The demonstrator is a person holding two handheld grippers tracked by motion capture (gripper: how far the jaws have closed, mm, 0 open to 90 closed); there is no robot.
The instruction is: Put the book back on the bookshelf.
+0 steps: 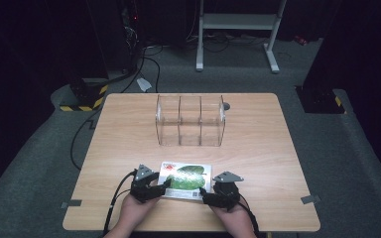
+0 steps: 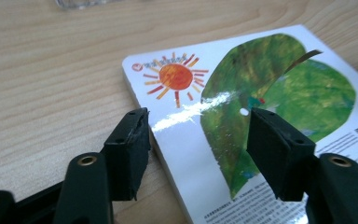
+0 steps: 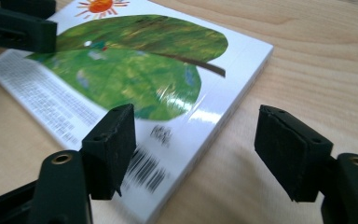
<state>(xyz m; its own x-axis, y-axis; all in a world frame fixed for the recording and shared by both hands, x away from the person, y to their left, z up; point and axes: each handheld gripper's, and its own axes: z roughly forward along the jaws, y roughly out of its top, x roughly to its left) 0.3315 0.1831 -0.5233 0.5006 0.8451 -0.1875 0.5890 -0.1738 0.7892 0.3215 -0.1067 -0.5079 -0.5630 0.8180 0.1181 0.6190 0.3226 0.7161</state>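
- The light wooden table [image 1: 258,148] stands on grey carpet in a dark room, with a white metal frame [image 1: 238,22] behind it and black cables on the floor at the back left.
- A black-and-yellow striped base [image 1: 82,96] sits off the table's far left corner, and tape tabs [image 1: 310,199] mark the table's near corners.
- At the far middle of the table stands a clear plastic organizer [image 1: 190,120] with three compartments side by side.
- The book [image 1: 184,179] lies flat at the near edge, between the two grippers, well apart from the organizer.
- Its glossy white cover shows an orange sun [image 2: 175,76] and large green leaves; there is small print, a barcode [image 3: 147,170] and square codes, all too fine or blurred to read.
- Both forearms come in from the near edge, hands low on the table and angled inward toward the book.
- The left gripper [image 1: 155,187] has its jaws spread astride the book's left edge, one over the cover and one over the wood, not pressing.
- The right gripper [image 1: 207,193] is likewise released at the near right corner, jaws wide, one above the cover and one over bare table.
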